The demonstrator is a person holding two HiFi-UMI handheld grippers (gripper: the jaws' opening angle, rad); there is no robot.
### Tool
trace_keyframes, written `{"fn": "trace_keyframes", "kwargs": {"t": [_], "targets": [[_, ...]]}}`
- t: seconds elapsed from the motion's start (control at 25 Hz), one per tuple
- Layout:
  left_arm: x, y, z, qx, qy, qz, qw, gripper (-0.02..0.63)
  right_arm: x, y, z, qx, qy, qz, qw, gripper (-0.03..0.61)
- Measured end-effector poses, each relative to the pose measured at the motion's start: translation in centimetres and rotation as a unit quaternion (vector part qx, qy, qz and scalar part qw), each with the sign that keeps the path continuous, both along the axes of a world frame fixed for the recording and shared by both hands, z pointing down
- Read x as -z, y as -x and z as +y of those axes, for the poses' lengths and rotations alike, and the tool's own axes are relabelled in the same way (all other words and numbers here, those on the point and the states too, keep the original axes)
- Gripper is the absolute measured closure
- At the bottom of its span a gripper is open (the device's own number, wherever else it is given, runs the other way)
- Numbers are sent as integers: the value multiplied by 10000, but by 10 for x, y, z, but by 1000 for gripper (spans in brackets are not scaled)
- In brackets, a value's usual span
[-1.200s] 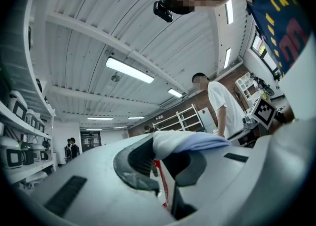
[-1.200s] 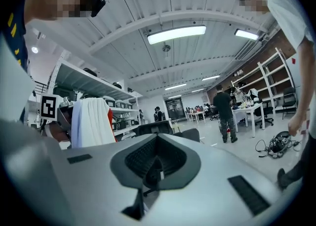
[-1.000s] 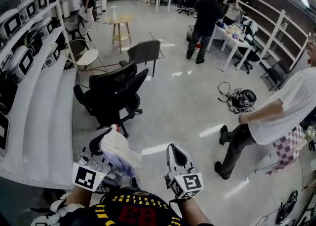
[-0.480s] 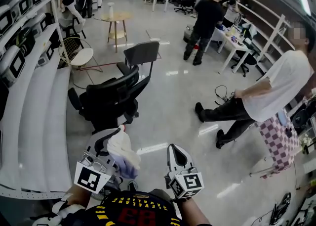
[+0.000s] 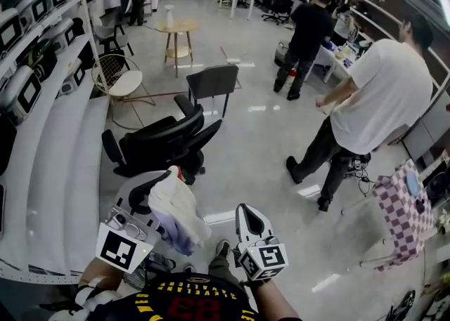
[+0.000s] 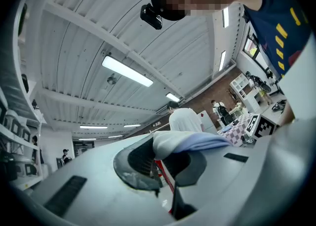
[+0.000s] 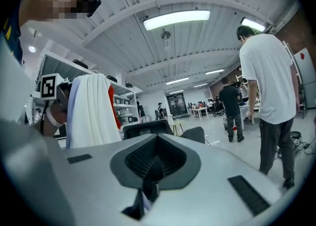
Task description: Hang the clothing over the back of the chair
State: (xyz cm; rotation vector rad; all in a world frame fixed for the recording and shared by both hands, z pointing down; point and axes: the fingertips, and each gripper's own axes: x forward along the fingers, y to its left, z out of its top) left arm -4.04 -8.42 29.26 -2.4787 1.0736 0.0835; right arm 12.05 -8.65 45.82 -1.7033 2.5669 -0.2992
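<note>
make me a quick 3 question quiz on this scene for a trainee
1. Which gripper holds the clothing?
2. True or false: the clothing already hangs over the back of the black office chair.
3. The right gripper has its jaws: A) together; B) wide apart; C) clamped on the clothing.

Key:
1. The left gripper.
2. False: the clothing is clear of the black office chair, in the left gripper.
3. A.
</note>
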Motion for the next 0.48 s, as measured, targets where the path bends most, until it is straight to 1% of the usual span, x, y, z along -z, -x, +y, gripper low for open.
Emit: {"fn": "trace_keyframes", "kwargs": {"t": [0.16,0.24,0.36,0.4,0.48], "targets": [[31,-2,-34,276,-238,-48,9993,595,9,-2,-44,280,-100,-69,9995,571],[50,-5,-52,374,-394,4,9985,595,12,-8,-67,456,-171,-106,9988,571],[87,-18,-74,292,-927,216,9950,595,9,-22,-96,692,-225,-130,9973,571],[96,-22,-83,334,-953,216,9947,595,9,-27,-105,750,-234,-137,9968,571],[106,-23,-107,592,-832,73,9947,595,12,-34,-123,847,-249,-155,9960,571]]}}
